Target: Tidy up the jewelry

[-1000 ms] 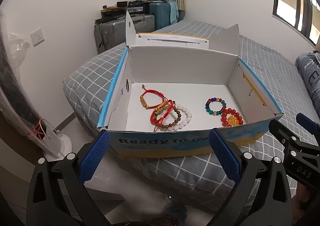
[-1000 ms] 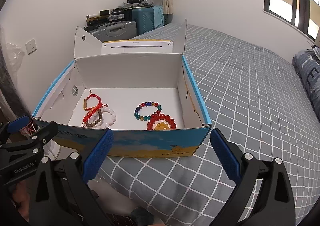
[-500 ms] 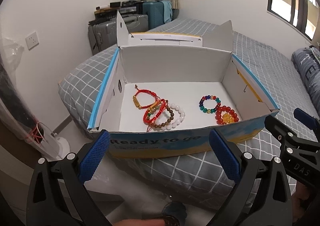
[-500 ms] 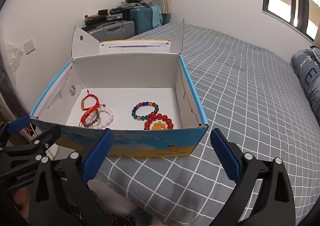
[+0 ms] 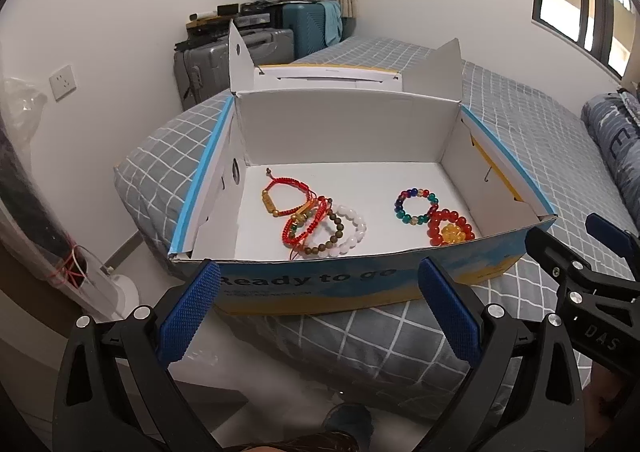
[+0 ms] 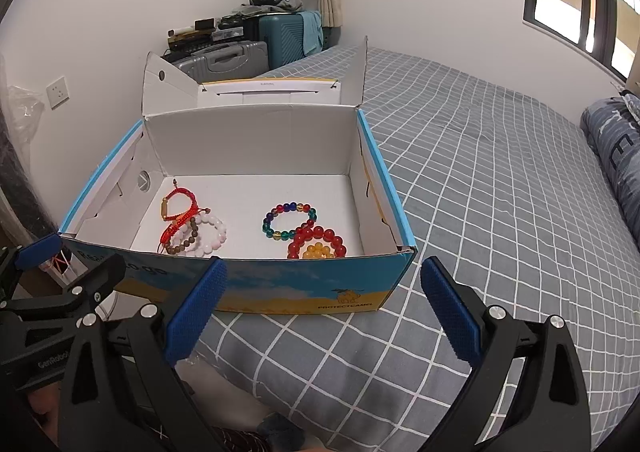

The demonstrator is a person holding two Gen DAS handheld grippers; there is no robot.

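Bracelets, seven in all, lie in one open shoebox (image 5: pixel 360 284) on the bed (image 6: pixel 500 179): four (image 5: pixel 316 223) at centre-left, three (image 5: pixel 432 215) at centre-right. Left hand-held gripper (image 5: pixel 320 316) and right hand-held gripper (image 6: pixel 324 316) both gape wide, empty. Only the right view shows the box's camel logo (image 6: pixel 347 298).

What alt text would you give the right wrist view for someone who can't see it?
An open cardboard box sits on a grey checked bed, holding two clusters of bracelets: red cord and pale bead bracelets on the left, multicoloured and red bead bracelets on the right. The open right gripper hovers before the box, empty.

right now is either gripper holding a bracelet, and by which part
Nothing is held. The left gripper and right gripper are both open and empty, outside the box; the bracelets lie inside.
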